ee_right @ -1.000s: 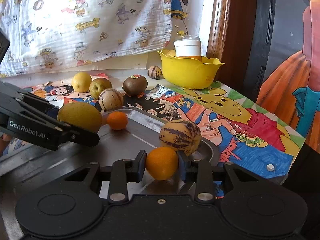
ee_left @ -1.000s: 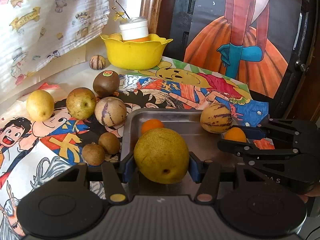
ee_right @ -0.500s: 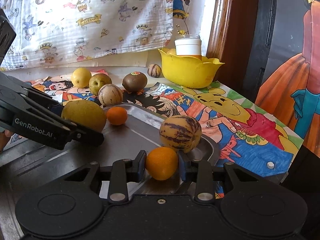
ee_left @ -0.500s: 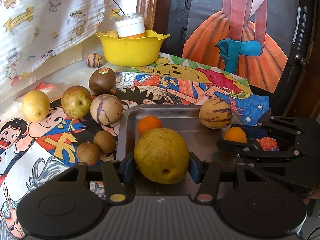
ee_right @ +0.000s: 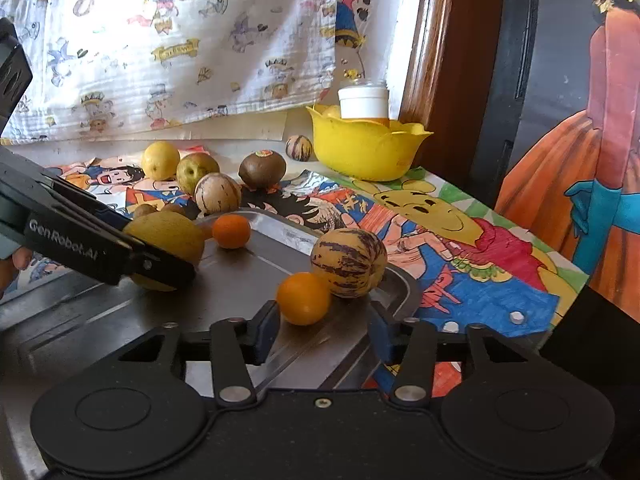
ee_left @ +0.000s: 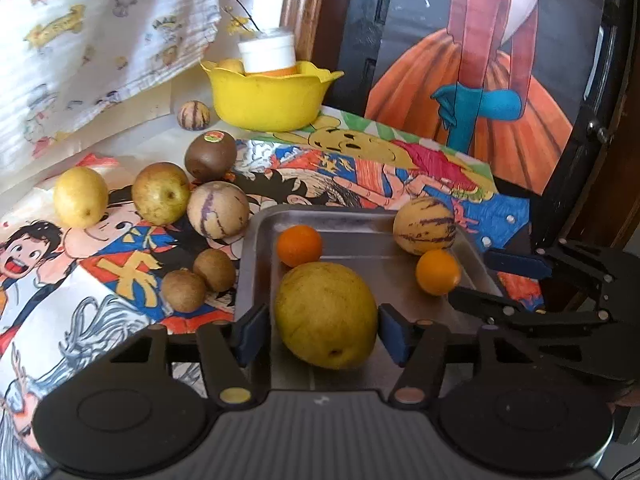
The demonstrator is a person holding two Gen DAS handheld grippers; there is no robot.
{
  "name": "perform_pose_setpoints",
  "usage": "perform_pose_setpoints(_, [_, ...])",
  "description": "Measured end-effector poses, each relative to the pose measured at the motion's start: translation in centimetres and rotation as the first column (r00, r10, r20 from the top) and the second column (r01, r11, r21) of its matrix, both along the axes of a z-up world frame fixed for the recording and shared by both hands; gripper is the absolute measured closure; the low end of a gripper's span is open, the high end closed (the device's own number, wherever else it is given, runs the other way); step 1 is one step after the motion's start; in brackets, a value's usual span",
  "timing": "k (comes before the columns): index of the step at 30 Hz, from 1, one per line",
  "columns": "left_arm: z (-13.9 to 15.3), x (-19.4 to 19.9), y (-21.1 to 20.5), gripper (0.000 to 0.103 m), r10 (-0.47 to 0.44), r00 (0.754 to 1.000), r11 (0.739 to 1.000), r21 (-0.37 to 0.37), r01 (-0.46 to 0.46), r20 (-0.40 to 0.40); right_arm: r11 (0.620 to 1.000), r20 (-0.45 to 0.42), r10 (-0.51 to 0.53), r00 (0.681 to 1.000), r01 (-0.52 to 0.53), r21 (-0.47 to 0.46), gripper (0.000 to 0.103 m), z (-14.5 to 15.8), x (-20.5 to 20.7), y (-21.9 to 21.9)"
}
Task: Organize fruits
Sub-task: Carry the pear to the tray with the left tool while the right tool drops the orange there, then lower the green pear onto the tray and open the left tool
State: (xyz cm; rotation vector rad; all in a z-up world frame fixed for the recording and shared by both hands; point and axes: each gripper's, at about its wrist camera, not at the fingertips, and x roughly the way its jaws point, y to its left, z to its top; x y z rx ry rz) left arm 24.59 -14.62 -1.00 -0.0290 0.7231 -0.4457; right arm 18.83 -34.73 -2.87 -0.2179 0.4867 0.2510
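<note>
Both tongs have just opened and released their fruit onto the metal tray (ee_left: 256, 240): left tongs (ee_left: 318, 330) around the big yellow fruit (ee_left: 326, 314), right tongs (ee_right: 322, 330) behind the small orange (ee_right: 304, 298), so both placements look done.

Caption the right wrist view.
Right tool opens off a small orange on the metal tray.

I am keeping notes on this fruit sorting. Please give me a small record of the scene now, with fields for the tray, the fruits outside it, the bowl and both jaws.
tray contents: large yellow-green fruit, two oranges, striped melon
outside tray: eight fruits on the cartoon cloth
yellow bowl: holds a white-lidded jar
left gripper: jaws just opened, clear of the large fruit
right gripper: jaws just opened, near orange released
</note>
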Motion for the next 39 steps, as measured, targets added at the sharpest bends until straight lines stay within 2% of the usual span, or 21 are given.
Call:
perform_pose_setpoints(2, [0.5, -0.6, 0.4, 0.025, 0.018, 1.000, 1.000, -0.008, -0.018, 0.007, 1.000, 0.007, -0.002, 1.000, 0.002, 0.008, 0.041, 0.4, -0.8, 0.0])
perform_pose_setpoints(6, [1.5, -2.4, 1.6, 0.017, 0.059, 0.997, 0.998, -0.024, -0.058, 0.042, 1.000, 0.026, -0.002, 1.000, 0.002, 0.022, 0.027, 1.4, -2.6, 0.5])
perform_pose_setpoints(10, [2.3, -4.3, 2.9, 0.002, 0.083, 0.995, 0.996, -0.038, -0.080, 0.062, 0.999, 0.045, -0.006, 0.999, 0.004, 0.044, 0.015, 2.4, -4.7, 1.2])
perform_pose_setpoints(13, [2.9, -6.1, 3.9, 0.000, 0.104, 0.990, 0.994, -0.032, -0.101, 0.093, 0.998, 0.053, -0.015, 0.998, 0.011, 0.065, 0.005, 3.0, -6.4, 1.8])
perform_pose_setpoints(16, [3.2, -7.7, 4.8, 0.000, 0.114, 0.987, 0.993, -0.029, -0.111, 0.117, 0.996, 0.047, -0.022, 0.999, 0.018, 0.082, 0.001, 3.5, -8.0, 2.5])
perform_pose_setpoints(26, [2.9, -12.9, 7.6, 0.000, 0.102, 0.986, 0.995, 0.000, -0.103, 0.132, 0.987, -0.017, -0.088, 0.996, 0.089, 0.136, 0.001, 4.1, -13.2, 5.2])
perform_pose_setpoints(34, [1.8, -15.7, 9.4, 0.000, 0.076, 0.990, 0.995, 0.048, -0.082, 0.114, 0.981, -0.083, -0.125, 0.989, 0.135, 0.138, 0.001, 3.7, -16.3, 7.1])
perform_pose_setpoints(39, [1.3, -17.0, 10.5, 0.000, 0.069, 0.992, 0.995, 0.062, -0.076, 0.106, 0.982, -0.139, -0.148, 0.979, 0.162, 0.100, 0.001, 3.1, -17.3, 8.7])
